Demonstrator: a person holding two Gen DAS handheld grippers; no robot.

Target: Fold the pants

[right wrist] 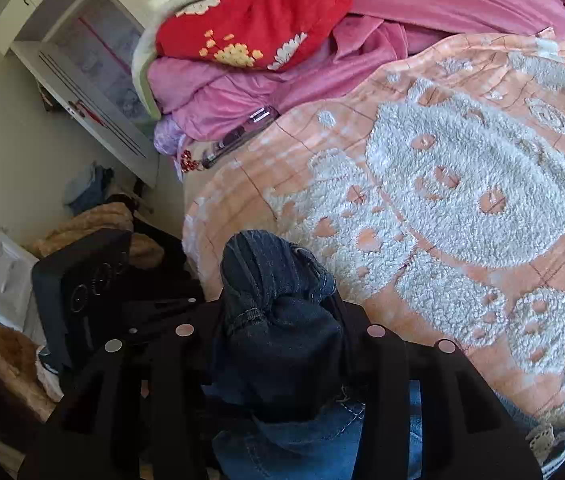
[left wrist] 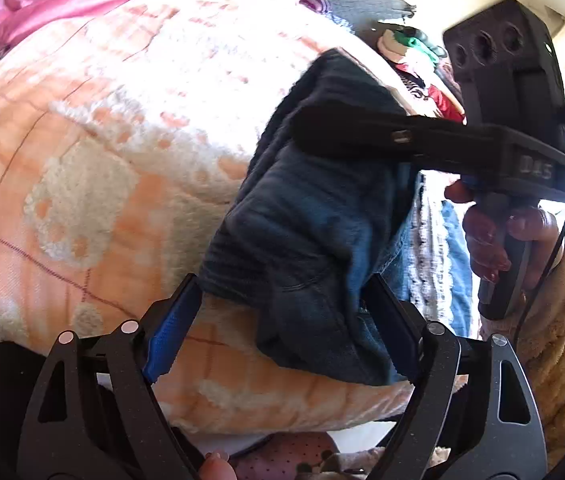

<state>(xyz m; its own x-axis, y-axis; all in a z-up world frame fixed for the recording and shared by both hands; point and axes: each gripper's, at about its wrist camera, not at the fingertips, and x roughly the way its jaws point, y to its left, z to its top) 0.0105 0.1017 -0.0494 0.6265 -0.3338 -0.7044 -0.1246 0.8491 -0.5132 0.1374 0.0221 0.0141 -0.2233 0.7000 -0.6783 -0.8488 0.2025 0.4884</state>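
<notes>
The pants [left wrist: 306, 236] are dark blue jeans, bunched and hanging over the near edge of the bed. My left gripper [left wrist: 282, 312] is open, its blue-padded fingers [left wrist: 170, 340] on either side of the lower fold of denim without pinching it. My right gripper [right wrist: 282, 320] is shut on a thick wad of the jeans [right wrist: 278, 304] and holds it above the bed edge. In the left wrist view the right gripper [left wrist: 362, 128] reaches in from the right, clamped on the upper part of the pants.
The bed is covered by an orange blanket with fluffy white patches [right wrist: 462, 184], also seen in the left wrist view [left wrist: 102, 160]. Pink bedding [right wrist: 242, 92] and a red flowered quilt [right wrist: 266, 28] lie at the far side. A white cabinet [right wrist: 94, 80] and clutter stand left.
</notes>
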